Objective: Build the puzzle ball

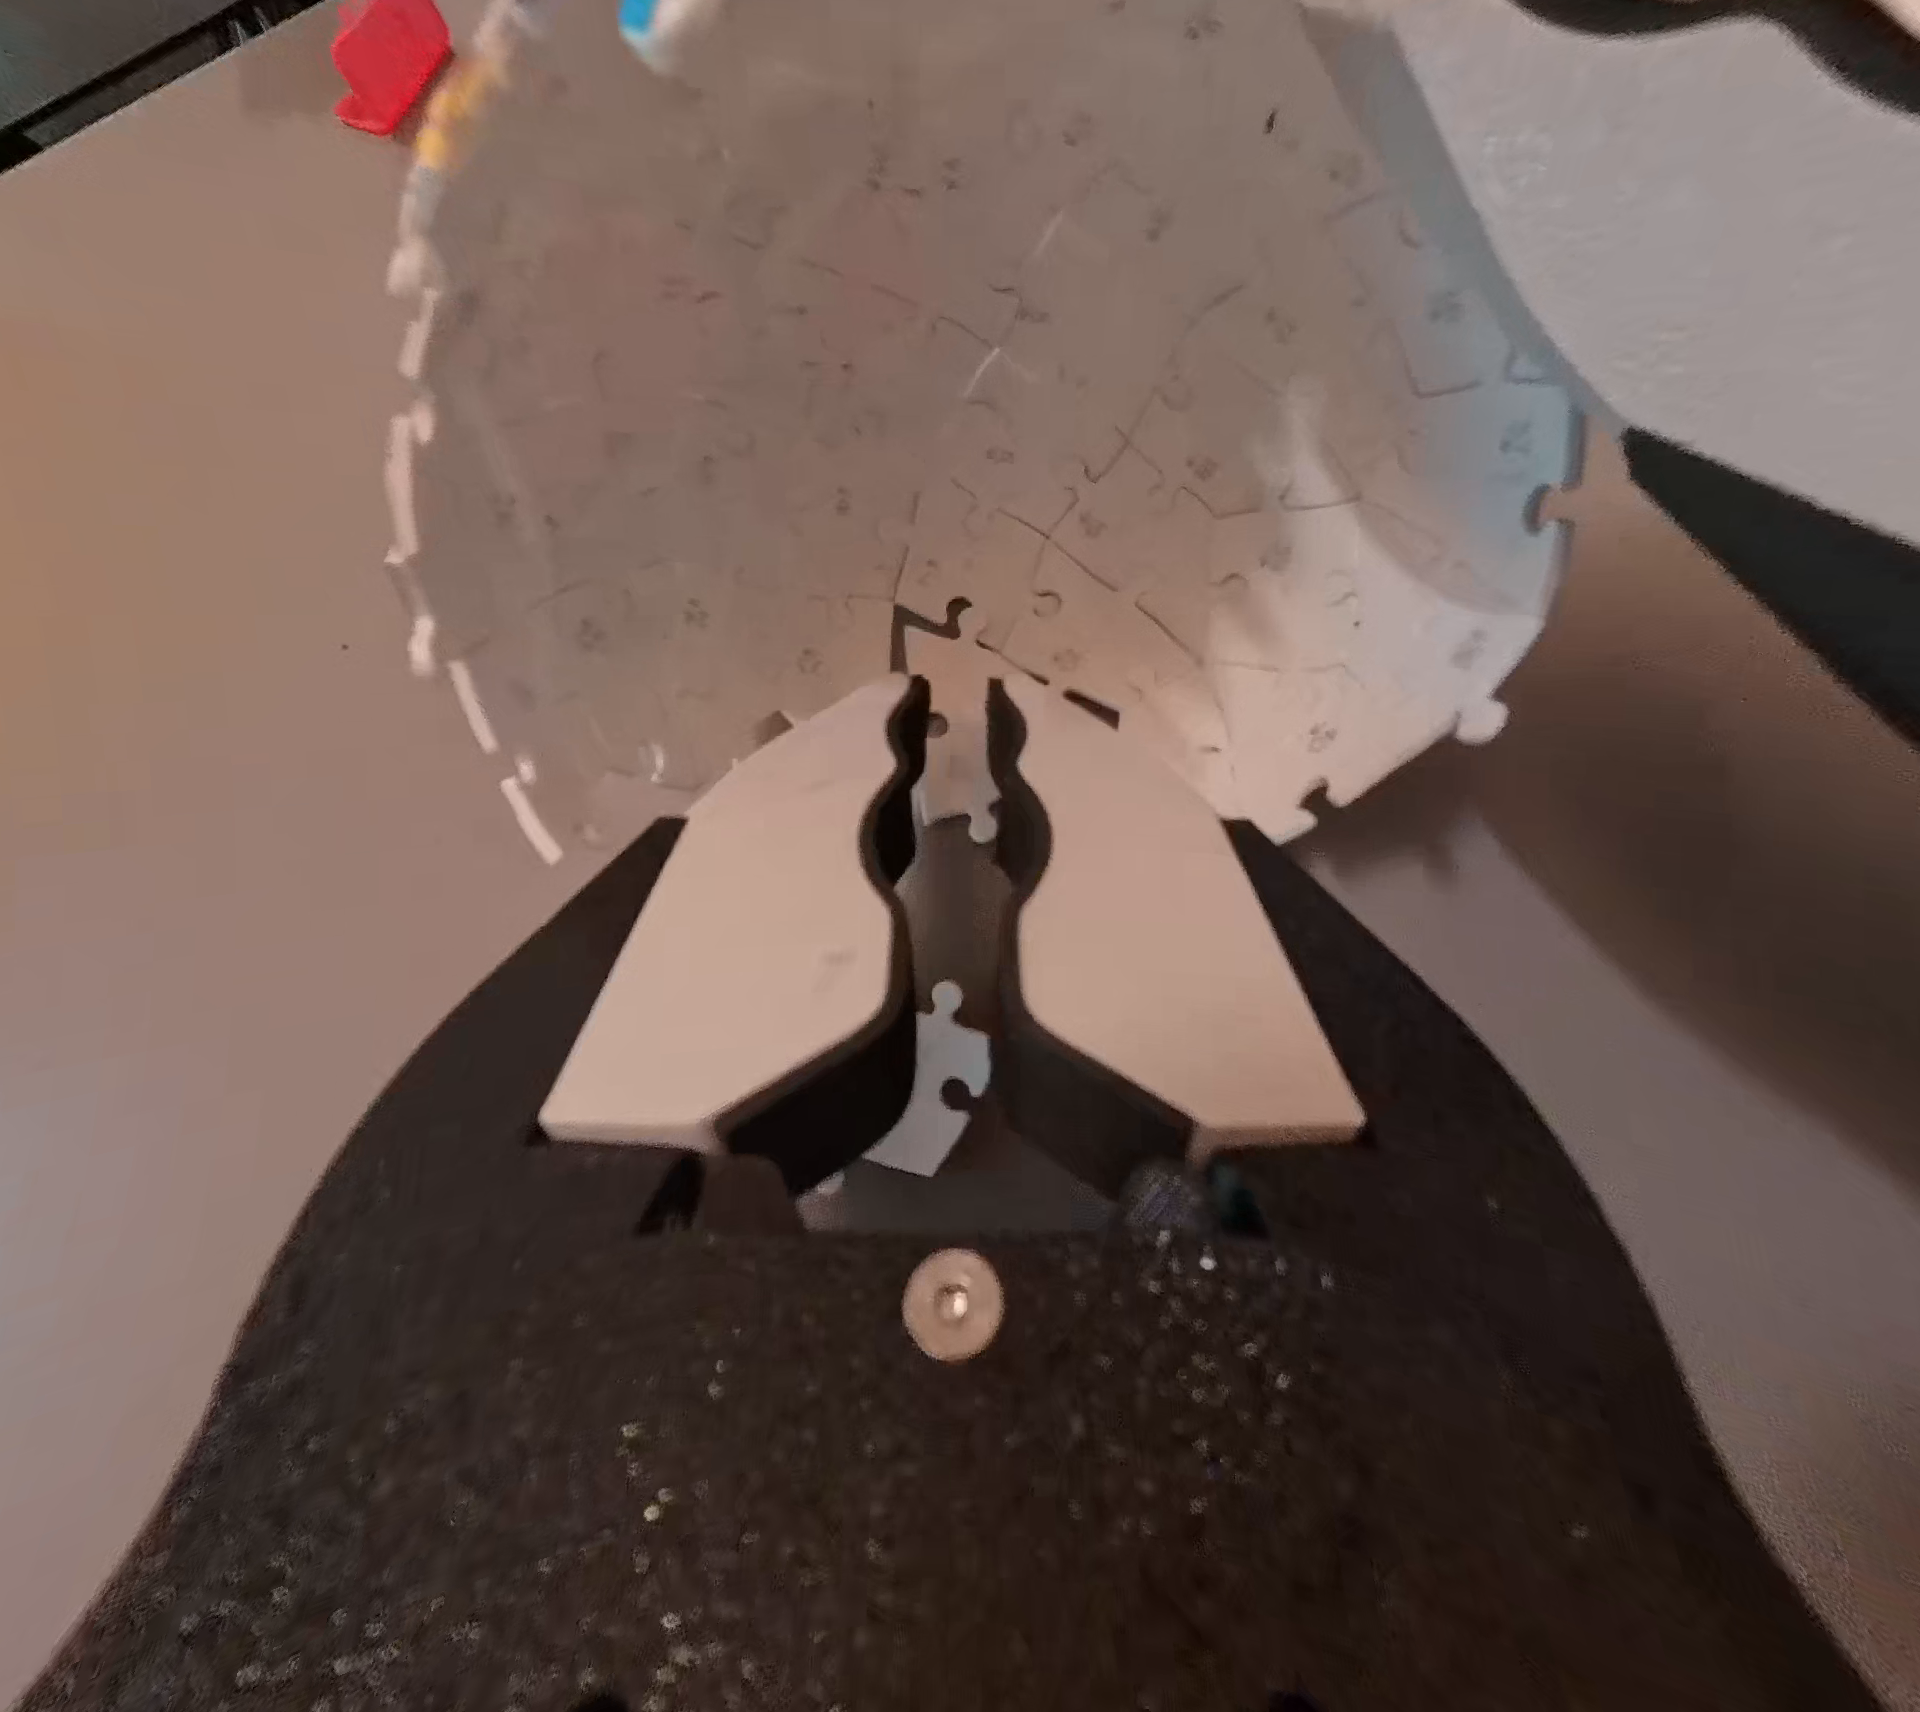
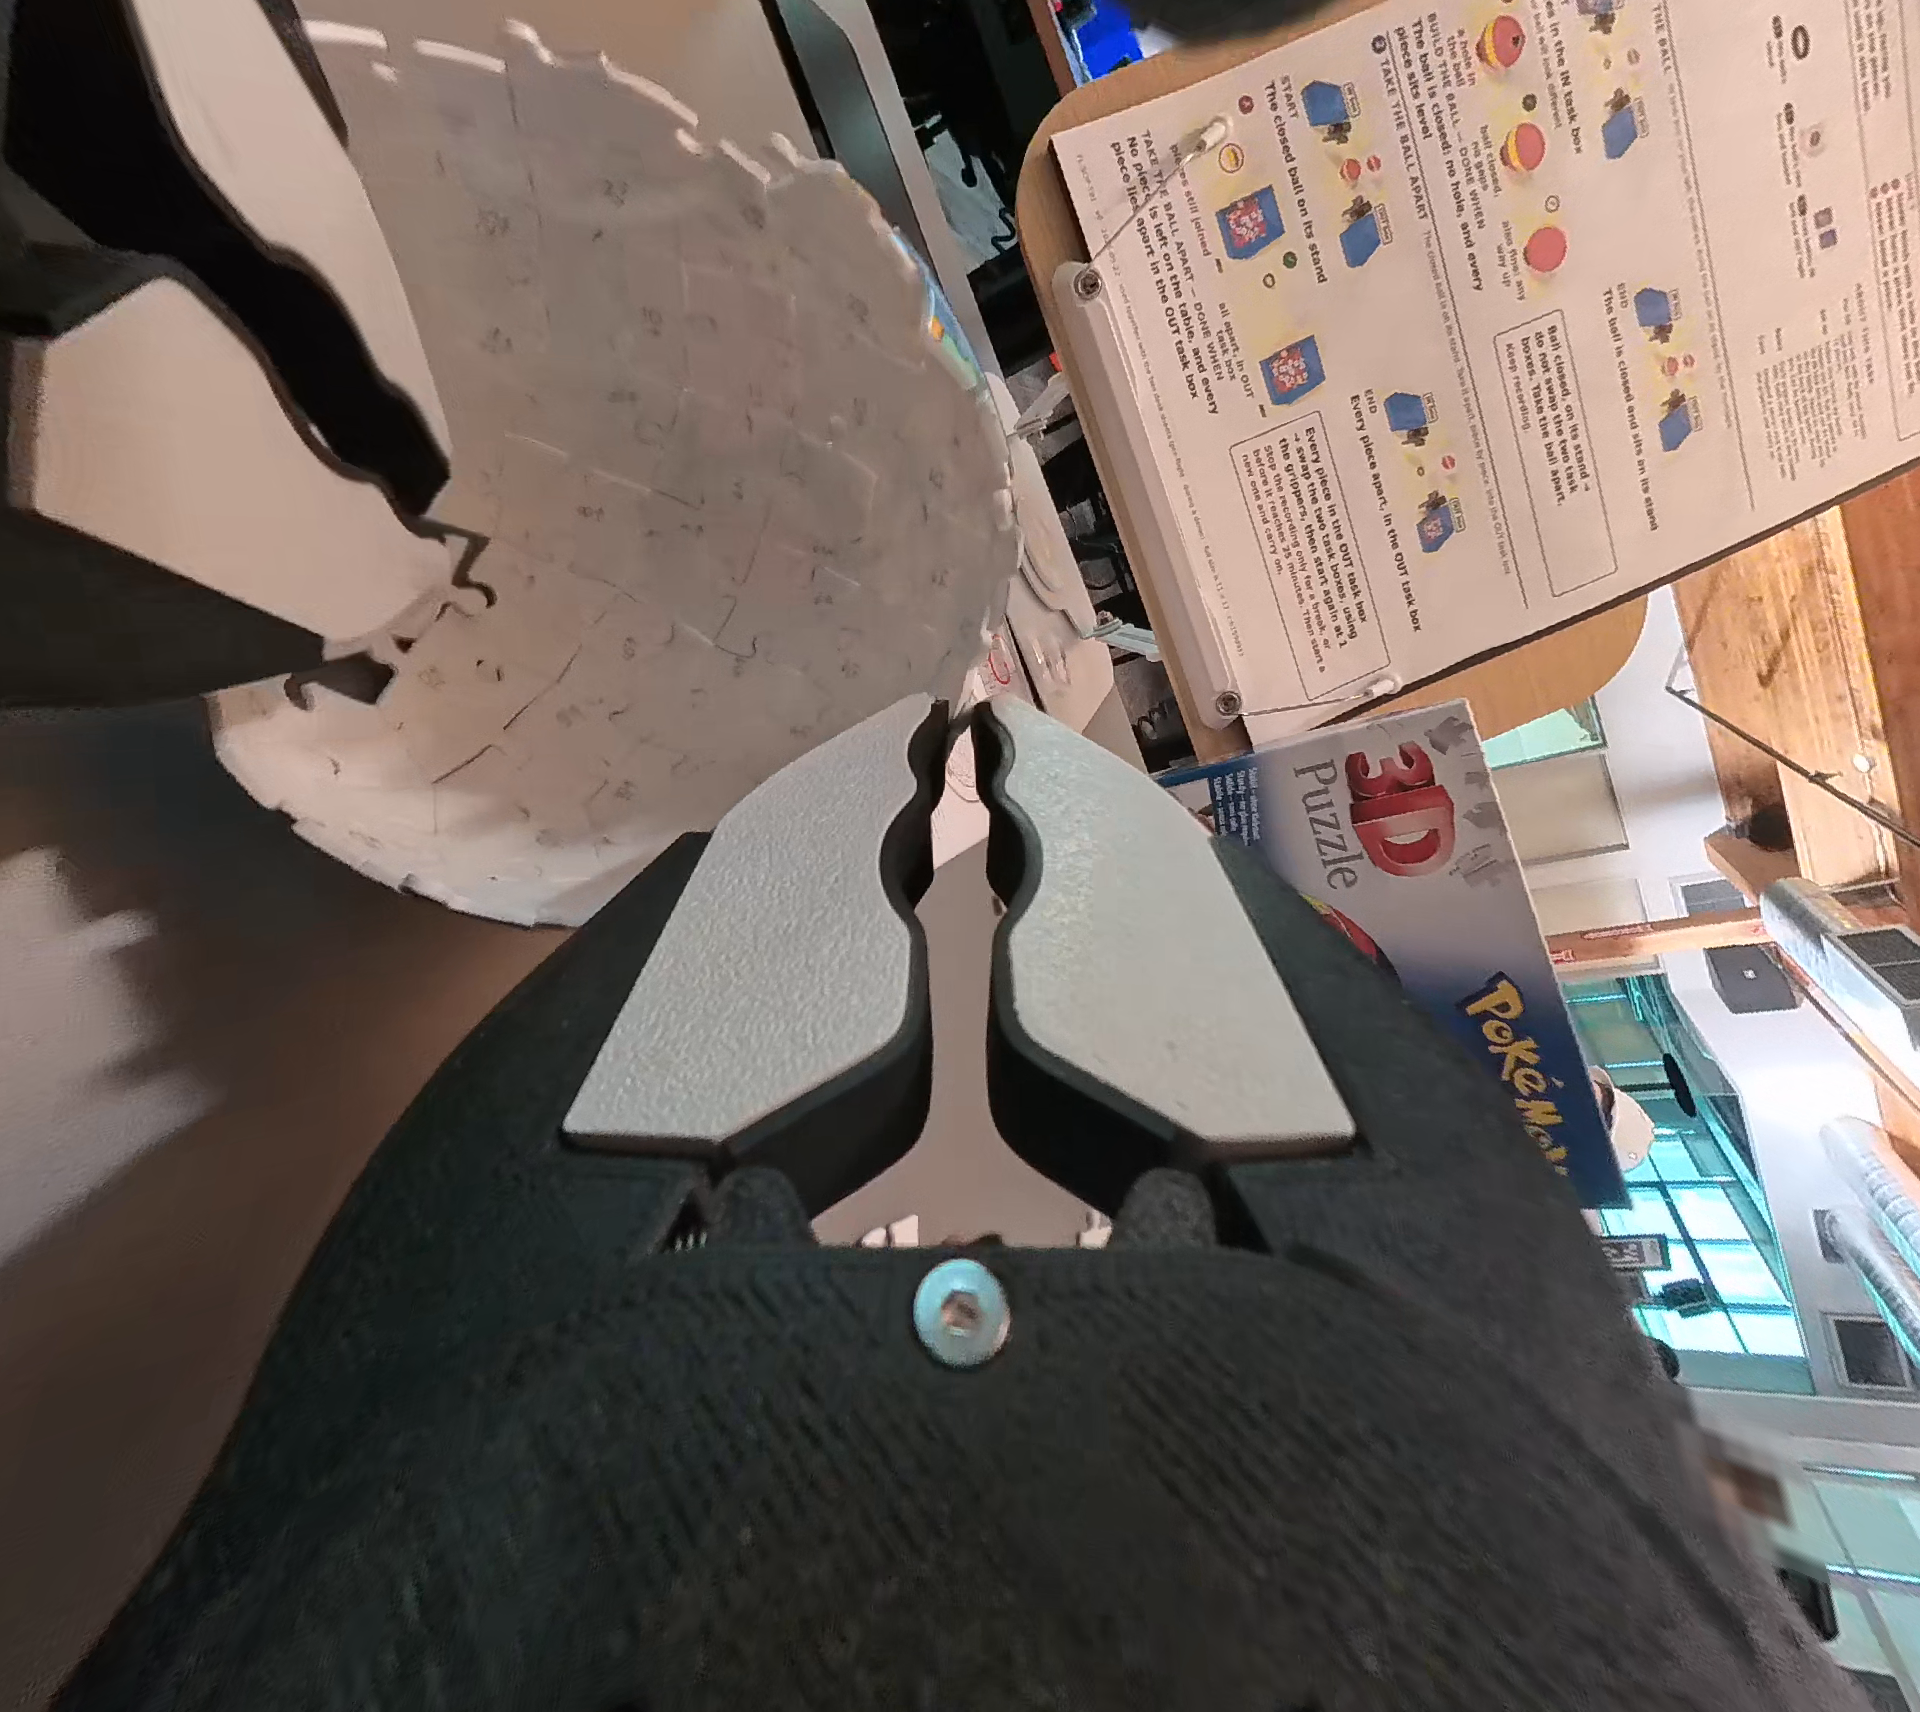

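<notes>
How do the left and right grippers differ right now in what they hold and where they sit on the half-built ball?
The left gripper is shut on a loose puzzle piece at a notch deep inside the shell; the right gripper pinches the shell's toothed rim. The left works over the brown table; the right points toward the puzzle box and instruction sheet. Both have grey jaws nearly closed.
</notes>
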{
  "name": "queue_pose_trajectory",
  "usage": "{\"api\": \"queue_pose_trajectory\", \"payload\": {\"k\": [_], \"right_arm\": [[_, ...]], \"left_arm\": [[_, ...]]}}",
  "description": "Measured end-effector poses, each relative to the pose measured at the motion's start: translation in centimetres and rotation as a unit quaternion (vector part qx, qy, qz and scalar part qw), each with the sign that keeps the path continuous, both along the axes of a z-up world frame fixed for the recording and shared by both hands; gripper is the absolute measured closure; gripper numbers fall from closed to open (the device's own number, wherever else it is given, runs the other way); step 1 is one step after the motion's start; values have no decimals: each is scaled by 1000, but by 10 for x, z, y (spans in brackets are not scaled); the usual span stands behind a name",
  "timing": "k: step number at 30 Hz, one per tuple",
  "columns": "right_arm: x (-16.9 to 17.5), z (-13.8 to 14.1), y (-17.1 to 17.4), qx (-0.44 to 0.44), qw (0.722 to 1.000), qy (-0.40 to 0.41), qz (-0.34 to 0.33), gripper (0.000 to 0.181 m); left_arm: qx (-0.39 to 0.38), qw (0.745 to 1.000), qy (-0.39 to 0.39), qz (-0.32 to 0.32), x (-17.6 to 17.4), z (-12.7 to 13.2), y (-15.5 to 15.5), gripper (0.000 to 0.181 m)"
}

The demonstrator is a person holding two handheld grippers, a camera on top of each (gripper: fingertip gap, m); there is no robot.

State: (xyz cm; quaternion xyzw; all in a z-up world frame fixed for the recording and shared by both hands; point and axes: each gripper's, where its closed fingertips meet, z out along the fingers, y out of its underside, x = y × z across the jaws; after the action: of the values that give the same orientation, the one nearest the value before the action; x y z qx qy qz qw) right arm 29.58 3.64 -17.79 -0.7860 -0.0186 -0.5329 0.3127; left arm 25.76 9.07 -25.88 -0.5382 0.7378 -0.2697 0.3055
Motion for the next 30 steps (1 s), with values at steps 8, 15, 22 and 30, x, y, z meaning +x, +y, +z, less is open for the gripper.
{"api": "queue_pose_trajectory", "payload": {"k": [8, 15, 22, 30], "right_arm": [[3, -1, -2, -11, 1000, -18, 13, 176], [2, 0, 2, -8, 999, -26, 26, 176], [2, 1, 3, -8, 999, -32, 29, 176], [2, 1, 4, -10, 999, -36, 30, 176]], "left_arm": [[65, 997, 41, -29, 5, -15, 1, 181], [78, 996, 41, -21, 9, -15, 6, 181], [82, 995, 40, -34, 11, -14, 6, 181], [94, 995, 21, -22, 12, -2, 10, 180]]}}
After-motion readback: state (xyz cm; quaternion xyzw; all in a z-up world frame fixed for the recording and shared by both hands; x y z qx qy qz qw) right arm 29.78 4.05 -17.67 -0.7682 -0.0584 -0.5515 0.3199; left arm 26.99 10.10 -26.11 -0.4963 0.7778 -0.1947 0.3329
